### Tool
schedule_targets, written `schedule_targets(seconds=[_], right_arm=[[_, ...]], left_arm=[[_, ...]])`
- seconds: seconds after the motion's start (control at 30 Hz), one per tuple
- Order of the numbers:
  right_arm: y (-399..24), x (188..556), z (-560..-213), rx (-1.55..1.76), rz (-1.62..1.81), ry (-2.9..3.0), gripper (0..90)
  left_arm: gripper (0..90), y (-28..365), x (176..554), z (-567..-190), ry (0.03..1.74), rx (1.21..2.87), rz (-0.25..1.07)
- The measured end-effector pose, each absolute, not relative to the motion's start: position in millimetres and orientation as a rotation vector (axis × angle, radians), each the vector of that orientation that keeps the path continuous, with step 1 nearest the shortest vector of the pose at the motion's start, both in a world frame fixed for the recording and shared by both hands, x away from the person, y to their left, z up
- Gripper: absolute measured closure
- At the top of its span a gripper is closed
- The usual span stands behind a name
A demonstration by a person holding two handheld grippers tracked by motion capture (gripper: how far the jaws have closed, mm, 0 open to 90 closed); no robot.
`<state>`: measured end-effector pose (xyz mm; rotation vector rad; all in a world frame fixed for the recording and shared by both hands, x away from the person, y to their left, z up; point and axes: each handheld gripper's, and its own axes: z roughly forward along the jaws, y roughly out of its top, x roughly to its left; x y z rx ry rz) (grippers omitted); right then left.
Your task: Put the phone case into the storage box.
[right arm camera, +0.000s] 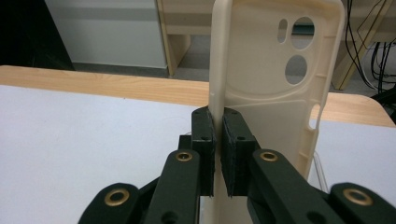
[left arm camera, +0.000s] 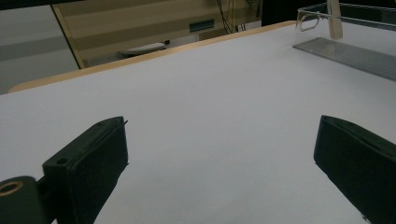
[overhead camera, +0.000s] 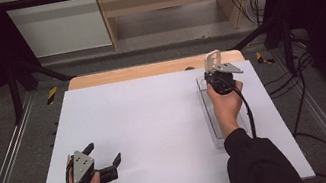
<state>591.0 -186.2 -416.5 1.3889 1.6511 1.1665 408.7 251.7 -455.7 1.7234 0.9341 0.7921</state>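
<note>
Cream phone case [right arm camera: 275,79] stands upright, its side edge pinched between the pads of the right claw [right arm camera: 218,140], just above the far end of a clear tray [overhead camera: 215,123]. Left claw [overhead camera: 107,158] rests low over the white table [overhead camera: 146,125] well apart from it, jaws spread wide with nothing between them.

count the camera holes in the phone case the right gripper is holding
3 in the phone case, all near its top: a narrow slot at left, a round hole beside it, another round hole below.
</note>
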Motion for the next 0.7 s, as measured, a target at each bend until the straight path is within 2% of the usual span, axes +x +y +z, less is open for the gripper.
schedule_targets(seconds=[0.7], right_arm=[[-182.3, 600.9, -424.7, 1.401, 1.197, 1.698, 85.5]], left_arm=[[2.6, 252.8, 409.1, -456.0, 0.942, 1.718, 0.789]])
